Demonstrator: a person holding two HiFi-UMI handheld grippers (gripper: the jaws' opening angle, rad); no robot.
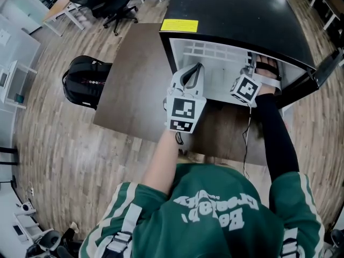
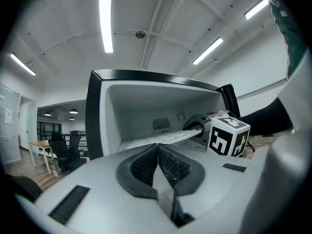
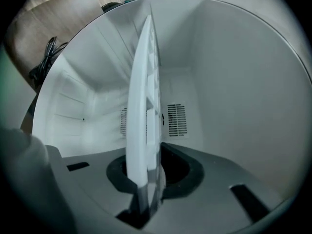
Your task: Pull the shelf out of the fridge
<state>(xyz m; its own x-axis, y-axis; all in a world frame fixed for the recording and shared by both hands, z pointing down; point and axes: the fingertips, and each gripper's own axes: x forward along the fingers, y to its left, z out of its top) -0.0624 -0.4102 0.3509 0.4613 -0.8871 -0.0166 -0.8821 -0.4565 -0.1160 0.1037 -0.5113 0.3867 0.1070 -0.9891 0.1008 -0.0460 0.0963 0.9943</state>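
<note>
Small black fridge [image 1: 236, 15] sits on a dark table [image 1: 134, 85], door open, white cavity facing the person. The shelf [image 3: 144, 96] is inside the cavity, not yet drawn out. It is a thin white plastic grid, seen edge-on in the right gripper view, running back toward the slotted vent [image 3: 176, 120] on the rear wall. The right gripper [image 3: 148, 168] reaches into the right side of the opening with the shelf's front edge between its jaws. The pads look seated on both faces of the rim, so a pinch, though contact on one side is partly in shadow. The left gripper [image 2: 157, 149] is held just outside the opening at the left, pointing into the cavity, jaws pressed together on nothing; it touches neither shelf nor fridge. Handling, as judged: the shelf looks light and fairly stiff, but a moulded grid this thin will flex and could crack if twisted. The plastic is smooth, so it is likely to slip under a light pinch. The grip is off-centre, so a pull from there alone may skew the shelf in whatever guides carry it and jam it. The best hold appears to be the solid front rim rather than a thin crossbar. A straight, level draw seems called for. The left gripper is free to take the rim's other end or steady the fridge, which may slide on the table.
</note>
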